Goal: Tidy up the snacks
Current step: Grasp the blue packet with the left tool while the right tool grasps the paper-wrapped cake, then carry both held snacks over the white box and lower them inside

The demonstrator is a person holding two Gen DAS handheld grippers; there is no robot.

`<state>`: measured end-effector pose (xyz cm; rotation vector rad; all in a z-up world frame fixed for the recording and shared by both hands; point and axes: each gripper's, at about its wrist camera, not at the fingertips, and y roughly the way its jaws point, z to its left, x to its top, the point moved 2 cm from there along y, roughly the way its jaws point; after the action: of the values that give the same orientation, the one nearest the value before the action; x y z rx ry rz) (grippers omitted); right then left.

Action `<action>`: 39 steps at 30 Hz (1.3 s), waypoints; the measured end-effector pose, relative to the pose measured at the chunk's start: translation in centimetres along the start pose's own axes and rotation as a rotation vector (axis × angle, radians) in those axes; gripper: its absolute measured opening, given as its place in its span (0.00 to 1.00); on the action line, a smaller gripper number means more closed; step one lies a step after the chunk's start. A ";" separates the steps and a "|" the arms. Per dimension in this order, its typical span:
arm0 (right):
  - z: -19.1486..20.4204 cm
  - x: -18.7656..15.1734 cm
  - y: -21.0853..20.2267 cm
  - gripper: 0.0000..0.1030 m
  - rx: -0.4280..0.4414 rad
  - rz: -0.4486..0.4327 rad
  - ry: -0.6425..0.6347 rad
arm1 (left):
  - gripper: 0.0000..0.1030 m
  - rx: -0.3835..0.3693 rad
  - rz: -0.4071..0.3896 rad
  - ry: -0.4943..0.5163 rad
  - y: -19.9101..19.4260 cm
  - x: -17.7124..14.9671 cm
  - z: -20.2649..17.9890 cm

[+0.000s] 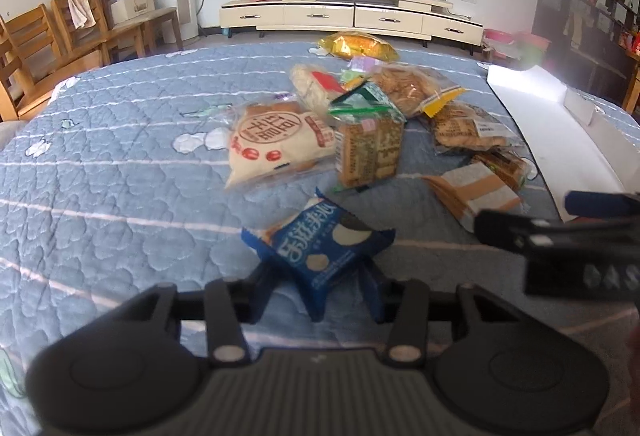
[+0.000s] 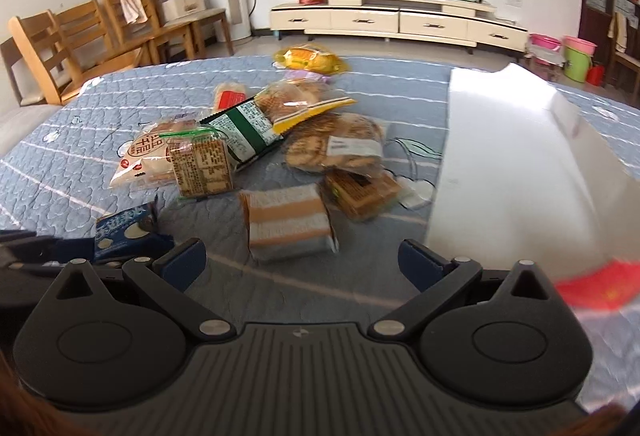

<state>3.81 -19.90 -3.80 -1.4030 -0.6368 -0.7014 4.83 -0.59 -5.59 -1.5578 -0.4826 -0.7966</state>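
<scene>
- Left gripper [image 1: 318,278], lower centre of its view: jaws clenched on a blue biscuit packet [image 1: 318,250].
- Blue quilt [image 1: 112,156]: bare across the left half, out to its curved edge.
- Snack pile [image 1: 360,124], centre: loose packets touching and overlapping.
- Right gripper [image 2: 302,264]: jaws released, nothing between; striped packet [image 2: 286,222] just ahead.
- White tray [image 2: 520,164], right: bare surface.

Each claw, left claw [image 1: 316,284] and right claw [image 2: 300,262], is built of black ribbed housing, round black pivot discs, silver screws and dark blue fingertips [image 2: 416,260].
</scene>
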 end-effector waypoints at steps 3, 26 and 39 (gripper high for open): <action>0.4 0.9 1.6 1.00 0.028 0.018 -0.002 | 0.47 -0.017 -0.003 -0.001 0.1 -0.1 0.6; 1.9 1.2 1.9 0.62 0.047 -0.002 -0.048 | 0.50 -0.010 -0.112 0.102 -1.2 0.0 0.1; 0.4 0.2 -4.7 0.62 0.039 -0.083 -0.013 | 0.50 -0.003 -0.159 0.068 -6.1 0.8 -1.8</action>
<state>0.38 -19.66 -0.61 -1.3519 -0.7187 -0.7424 0.67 -1.48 -0.81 -1.5032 -0.5608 -0.9688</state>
